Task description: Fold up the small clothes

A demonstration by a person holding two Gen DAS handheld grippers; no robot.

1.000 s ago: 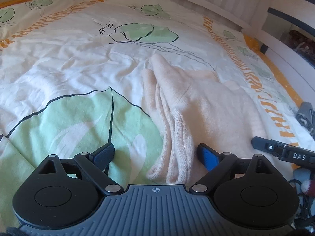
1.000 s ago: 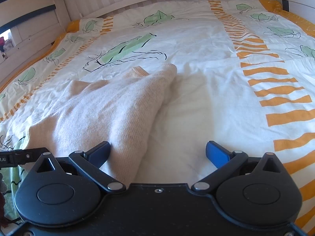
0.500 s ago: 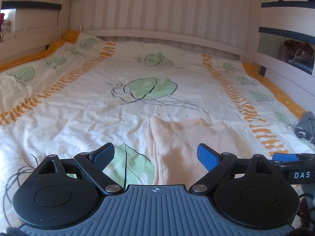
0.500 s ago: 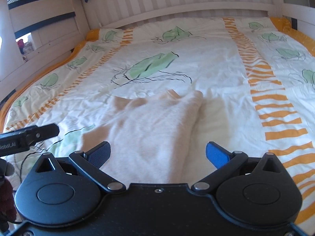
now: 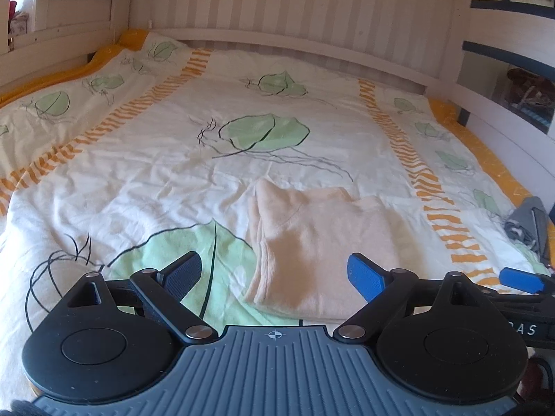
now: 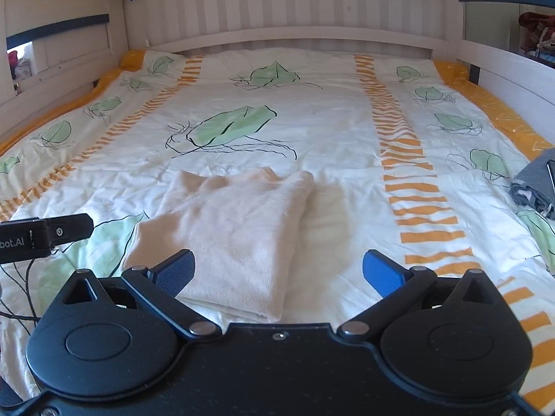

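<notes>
In the left wrist view, one folded cream garment [image 5: 312, 242] lies on the bed cover [image 5: 173, 173], in the lower middle of the frame and a bit right of the middle. It is a soft knit, but what kind of garment it is cannot be told. Its long side runs from the bottom of the frame up toward the white headboard [image 5: 295, 7]. Its narrow far end points up and a little left. The left gripper [image 5: 274, 274] has two fingers, spread wide, and nothing is between them. The garment's near end shows in the gap, lying flat on the cover. One blue finger [image 5: 520, 280] of the other gripper peeks in at the lower right. One pile of grey cloth [image 5: 527, 222] sits at the right edge.

In the right wrist view, the same single cream garment [image 6: 236, 228] lies left of the middle, in the lower half. Its long side runs up the frame, leaning a little to the right. The right gripper [image 6: 277, 272] also has two fingers spread wide, holding nothing. The grey cloth [image 6: 536, 183] is at the right edge.
</notes>
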